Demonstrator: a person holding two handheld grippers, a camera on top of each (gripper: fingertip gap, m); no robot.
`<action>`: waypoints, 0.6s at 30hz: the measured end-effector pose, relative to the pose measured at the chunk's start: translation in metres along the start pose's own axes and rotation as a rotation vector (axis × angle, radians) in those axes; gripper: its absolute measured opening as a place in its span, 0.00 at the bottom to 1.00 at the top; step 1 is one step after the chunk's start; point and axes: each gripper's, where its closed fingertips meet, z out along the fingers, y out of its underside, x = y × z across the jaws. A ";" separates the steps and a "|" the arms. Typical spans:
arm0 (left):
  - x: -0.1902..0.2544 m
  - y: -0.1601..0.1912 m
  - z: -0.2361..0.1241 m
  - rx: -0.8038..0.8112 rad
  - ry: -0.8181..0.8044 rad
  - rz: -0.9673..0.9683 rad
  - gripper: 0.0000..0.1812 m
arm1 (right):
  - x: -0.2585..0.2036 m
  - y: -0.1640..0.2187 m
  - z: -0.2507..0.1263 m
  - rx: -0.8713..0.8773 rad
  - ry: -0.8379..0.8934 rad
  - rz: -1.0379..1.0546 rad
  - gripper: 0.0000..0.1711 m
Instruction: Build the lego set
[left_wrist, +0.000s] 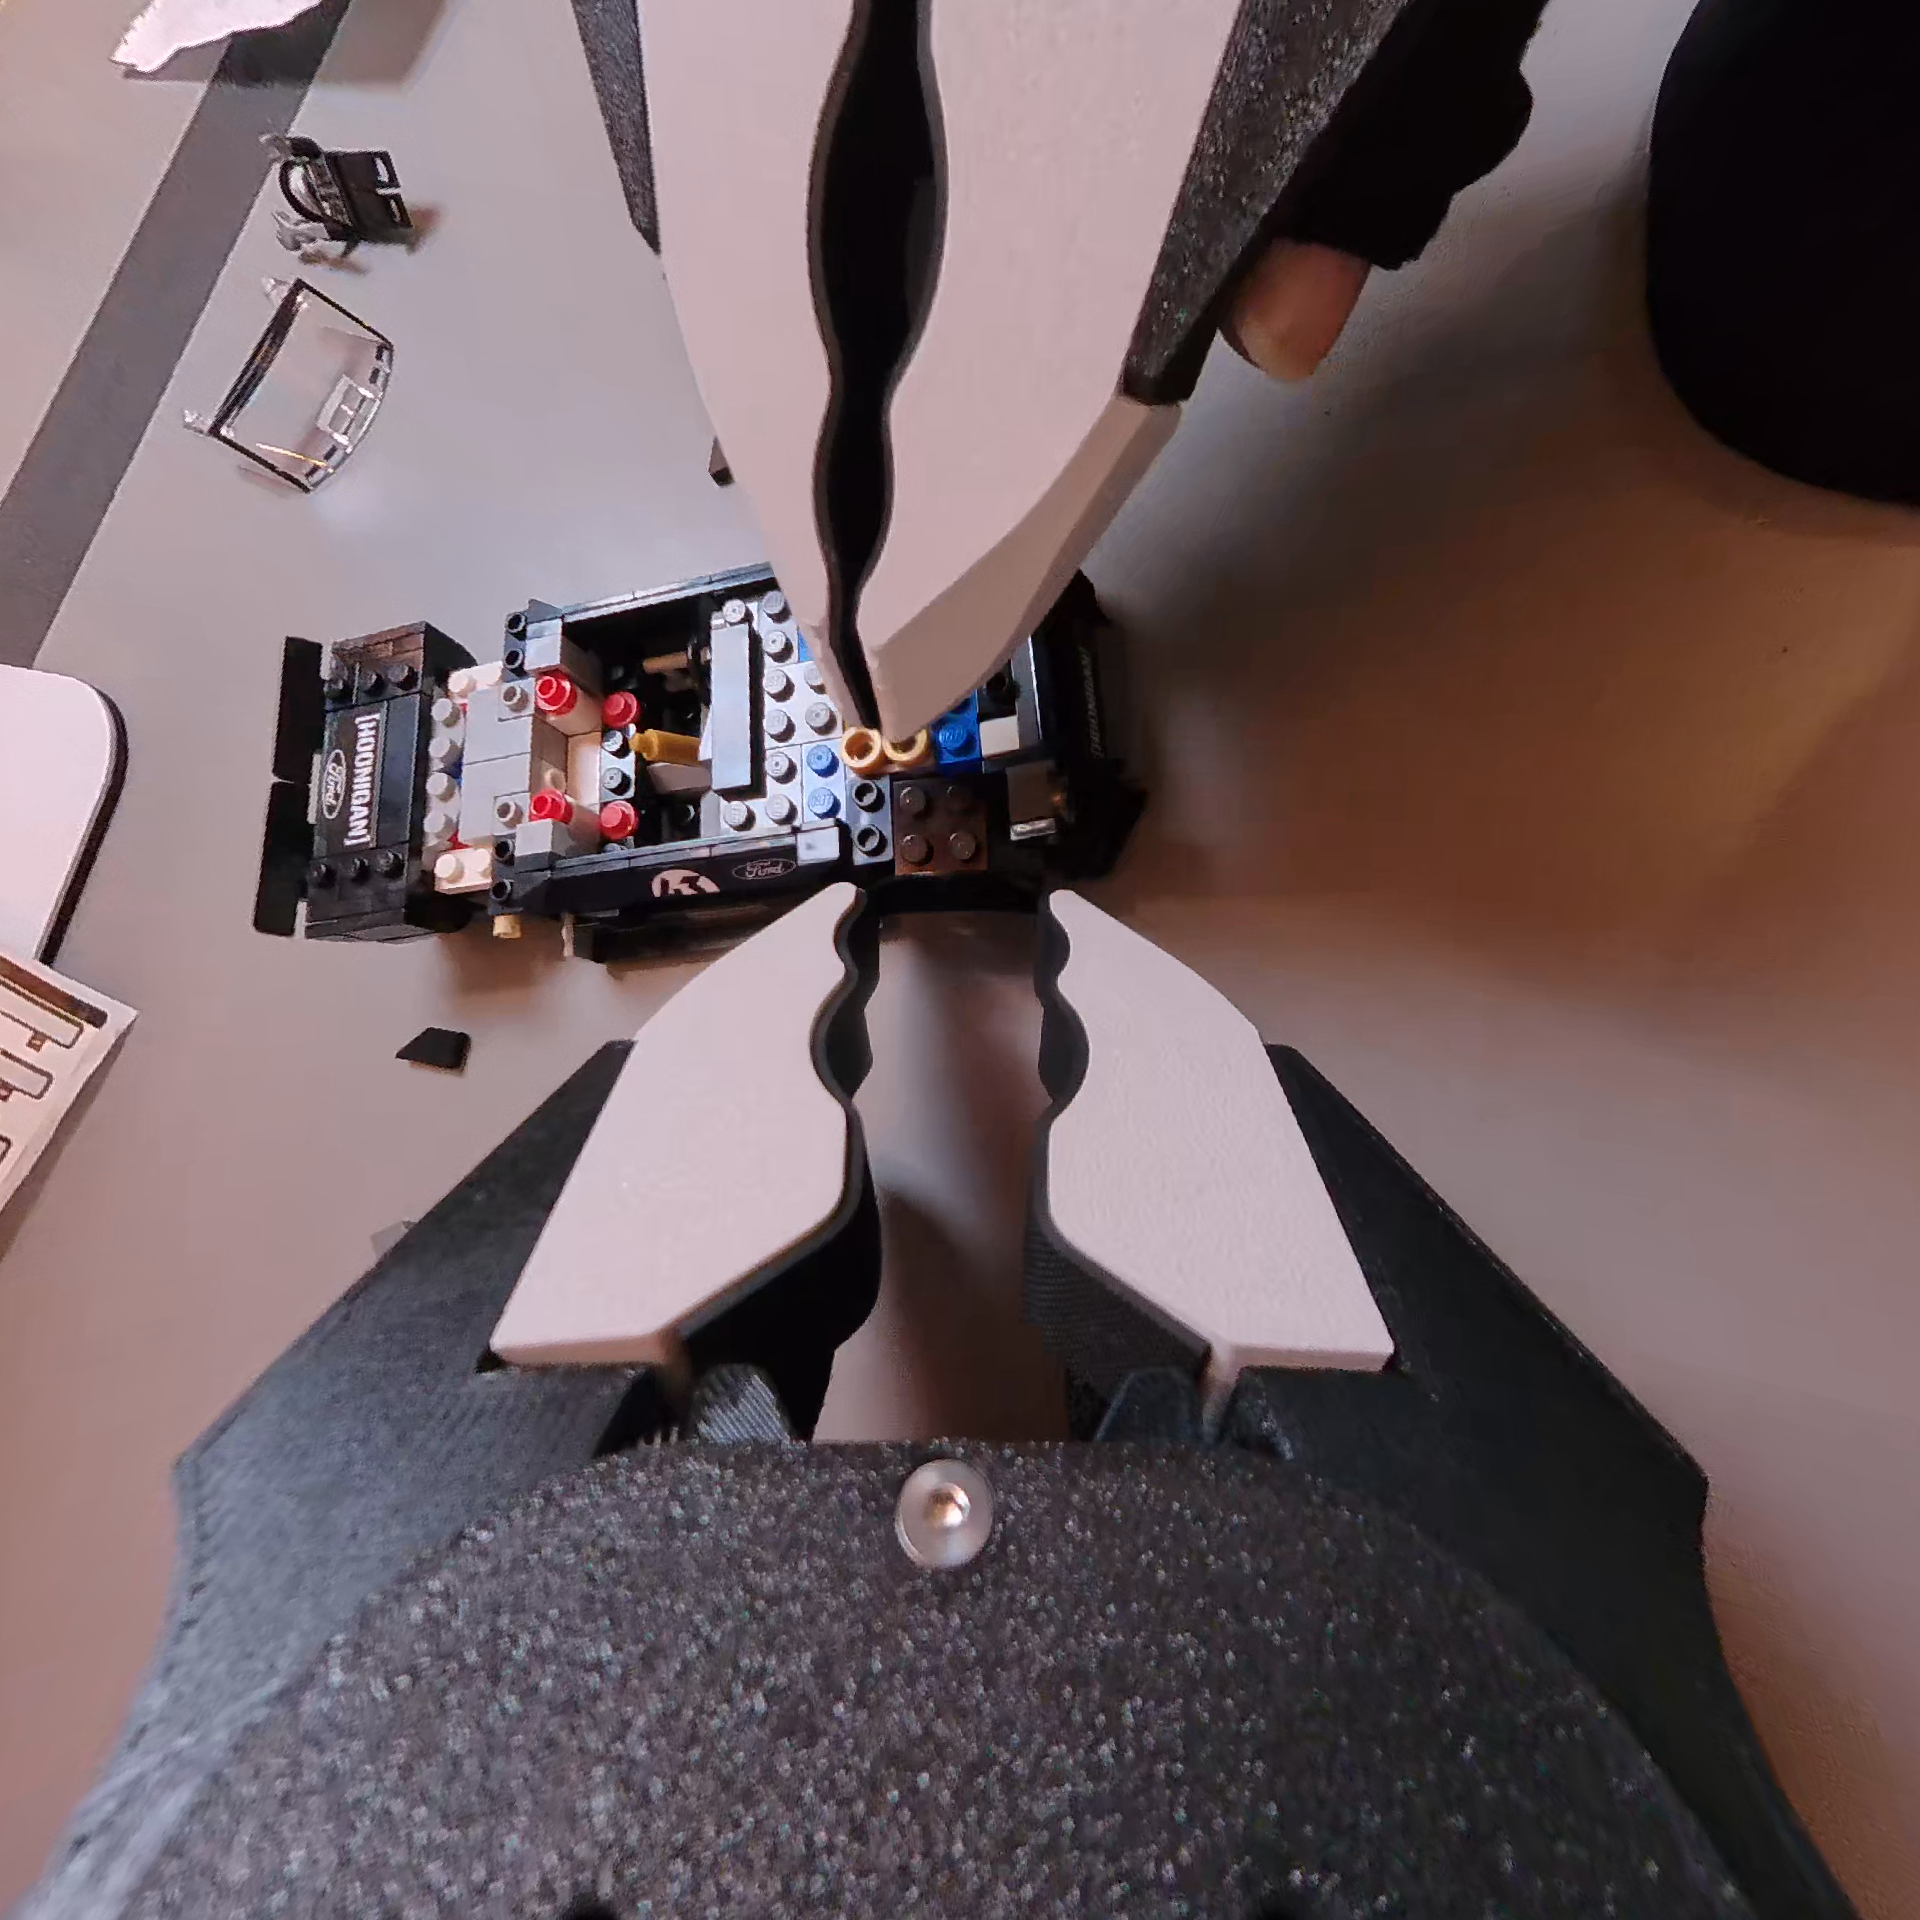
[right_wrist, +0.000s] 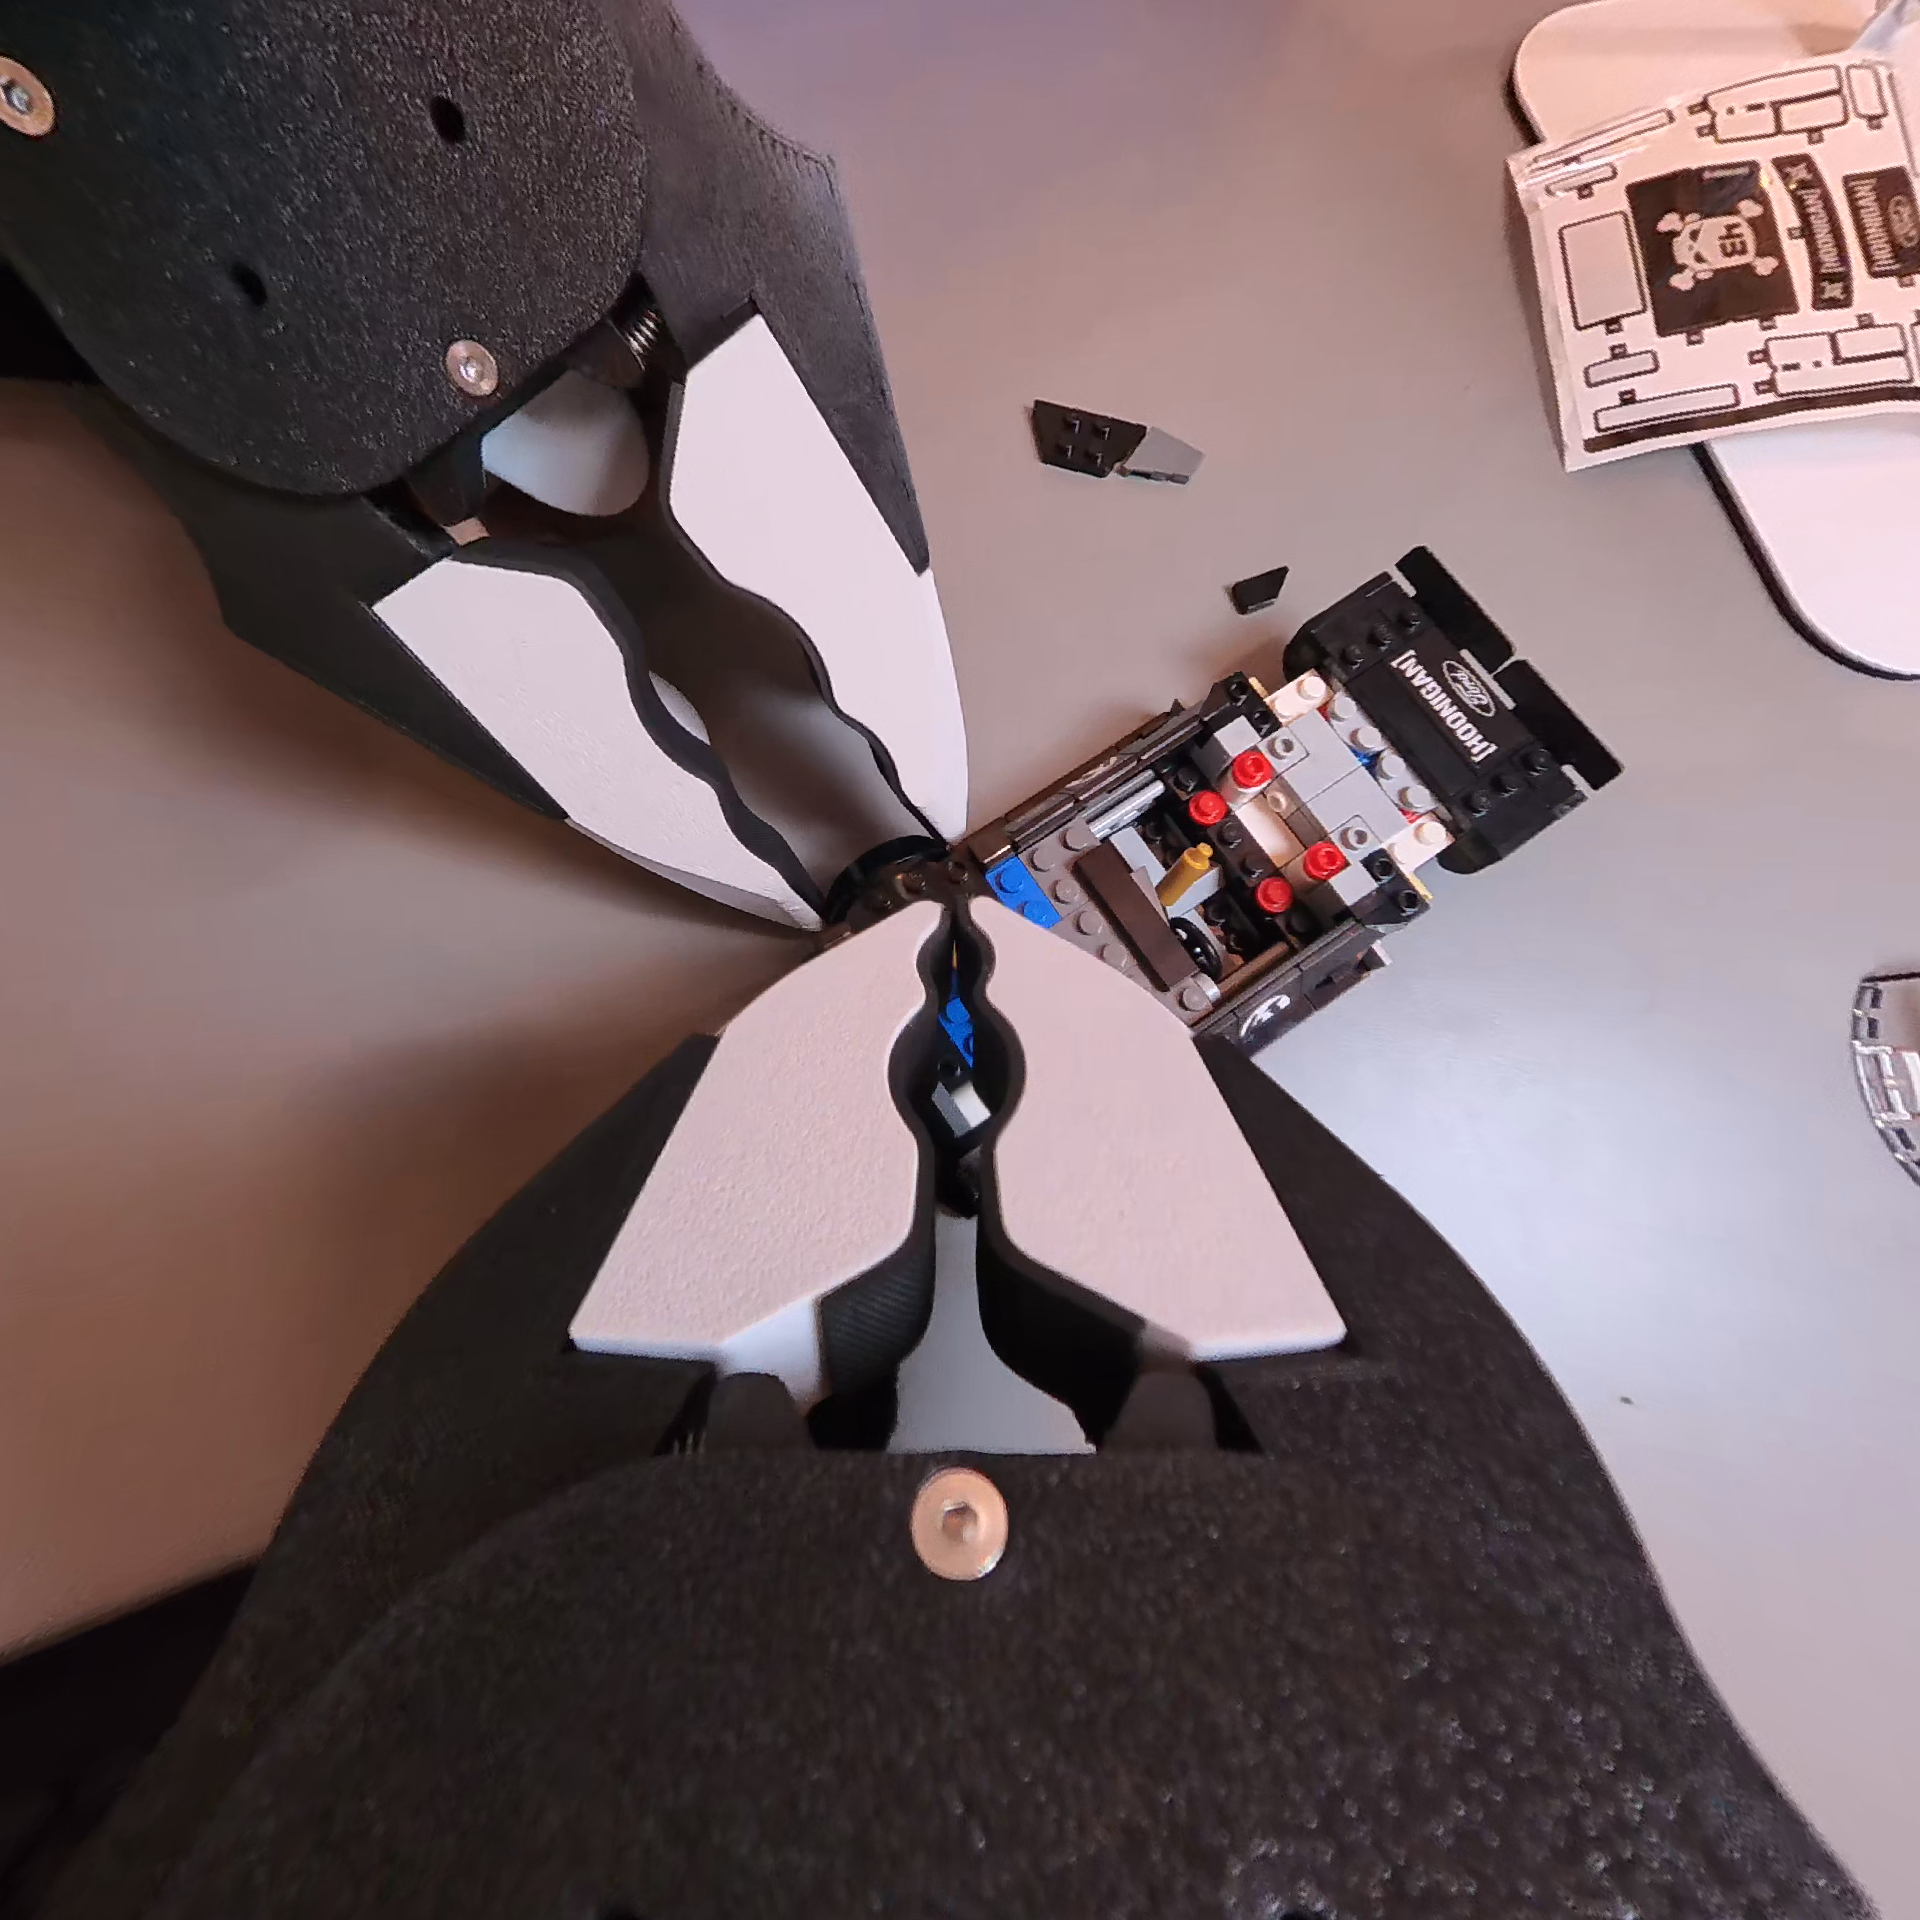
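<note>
Left wrist view: you're bracing the car (left_wrist: 665, 769) with the left gripper (left_wrist: 951, 914), jaws parted; the right gripper (left_wrist: 873, 717), pinched together, is seating tan studs (left_wrist: 883, 746); press straight down next.

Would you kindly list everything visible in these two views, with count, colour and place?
Lego car: one, mostly black with grey, red, blue and tan bricks, roofless, mid-table.
Windscreen piece: one, clear with black trim, loose beyond the car.
Small black assembly: one, farther off than the windscreen.
Black and grey wedge pieces: two, side by side, loose near the car.
Small black tile: one, beside the car.
Sticker sheet: one, white and black, table edge.
White tray: one, under the sheet.
Table: one, grey.
Left gripper: open, at the car's side.
Right gripper: shut, tips on the car's tan studs.
Hand: one fingertip, black glove.
</note>
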 end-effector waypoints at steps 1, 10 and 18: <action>0.000 0.000 0.000 0.001 0.001 0.000 0.16 | -0.001 0.000 0.000 -0.007 0.000 -0.004 0.00; 0.001 -0.001 0.002 -0.025 0.017 -0.017 0.16 | -0.006 0.006 0.010 -0.084 0.009 -0.042 0.00; 0.002 -0.004 0.003 -0.051 0.029 -0.040 0.16 | 0.007 0.001 -0.003 -0.031 0.027 0.040 0.00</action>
